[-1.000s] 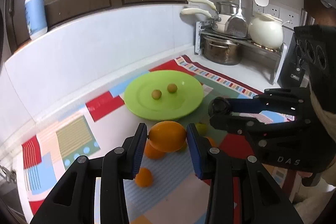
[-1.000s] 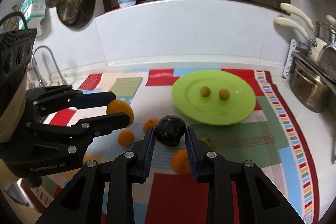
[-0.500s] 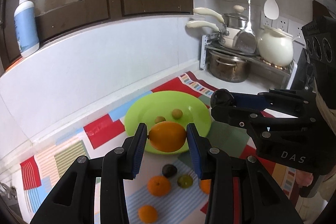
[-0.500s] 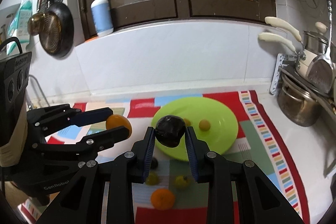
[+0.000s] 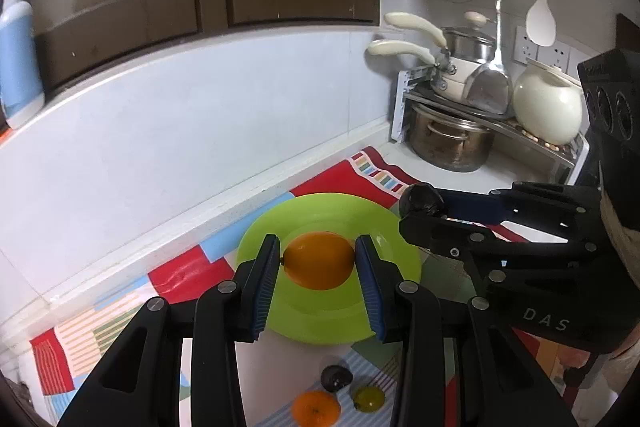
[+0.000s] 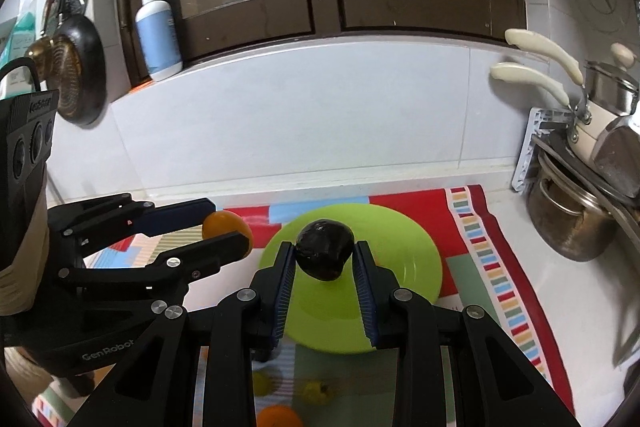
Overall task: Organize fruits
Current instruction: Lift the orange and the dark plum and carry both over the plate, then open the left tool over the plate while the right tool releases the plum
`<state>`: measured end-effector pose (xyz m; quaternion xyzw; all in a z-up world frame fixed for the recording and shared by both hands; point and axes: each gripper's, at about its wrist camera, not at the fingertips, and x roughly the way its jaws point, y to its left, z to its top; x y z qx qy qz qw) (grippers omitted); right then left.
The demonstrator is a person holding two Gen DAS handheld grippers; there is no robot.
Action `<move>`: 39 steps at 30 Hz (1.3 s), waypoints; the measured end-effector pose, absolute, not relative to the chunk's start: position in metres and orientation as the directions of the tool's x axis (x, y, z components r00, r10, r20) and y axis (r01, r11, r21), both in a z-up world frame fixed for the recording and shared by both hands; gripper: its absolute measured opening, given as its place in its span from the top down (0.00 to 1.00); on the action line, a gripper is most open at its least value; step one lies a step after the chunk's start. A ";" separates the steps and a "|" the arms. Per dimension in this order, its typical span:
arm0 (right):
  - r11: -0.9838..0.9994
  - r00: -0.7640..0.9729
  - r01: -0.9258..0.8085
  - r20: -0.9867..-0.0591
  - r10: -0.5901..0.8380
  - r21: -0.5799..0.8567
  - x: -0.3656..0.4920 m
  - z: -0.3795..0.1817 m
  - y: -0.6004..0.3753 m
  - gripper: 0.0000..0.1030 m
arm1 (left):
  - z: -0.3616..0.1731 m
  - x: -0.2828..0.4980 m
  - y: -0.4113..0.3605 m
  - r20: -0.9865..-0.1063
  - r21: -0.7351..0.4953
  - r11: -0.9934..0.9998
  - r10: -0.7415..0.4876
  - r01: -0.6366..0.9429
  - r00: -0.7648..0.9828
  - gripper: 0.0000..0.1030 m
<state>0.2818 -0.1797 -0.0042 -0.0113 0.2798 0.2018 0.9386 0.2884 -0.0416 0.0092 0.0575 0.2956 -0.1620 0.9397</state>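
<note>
The left gripper and right gripper each clamp a fruit, side by side, tilted downward, raised.

Two tools: left tool, right tool. One green plate. Two oranges: held one, one on mat. Two dark fruits: held, on mat. One yellow-green fruit. One soap bottle.
</note>
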 end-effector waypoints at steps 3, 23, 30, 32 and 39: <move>0.922 0.756 -0.375 -0.545 0.362 0.093 0.296 -0.008 -0.181 0.70 | 0.006 0.301 -0.041 -0.591 -0.003 0.939 -0.278 0.343 0.757 0.63; 0.950 0.651 -0.279 -0.699 0.297 0.143 0.401 -0.065 -0.195 0.70 | -0.052 0.408 -0.053 -0.742 -0.013 0.953 -0.213 0.304 0.636 0.63; 0.954 0.617 -0.268 -0.736 0.278 0.136 0.423 -0.082 -0.193 0.70 | -0.073 0.432 -0.055 -0.789 -0.048 0.960 -0.205 0.275 0.579 0.63; 0.954 0.608 -0.262 -0.743 0.279 0.144 0.427 -0.085 -0.194 0.70 | -0.076 0.435 -0.055 -0.796 -0.048 0.962 -0.201 0.270 0.571 0.62; 0.956 0.599 -0.247 -0.751 0.277 0.156 0.427 -0.088 -0.192 0.70 | -0.074 0.433 -0.059 -0.792 -0.030 0.960 -0.193 0.279 0.579 0.59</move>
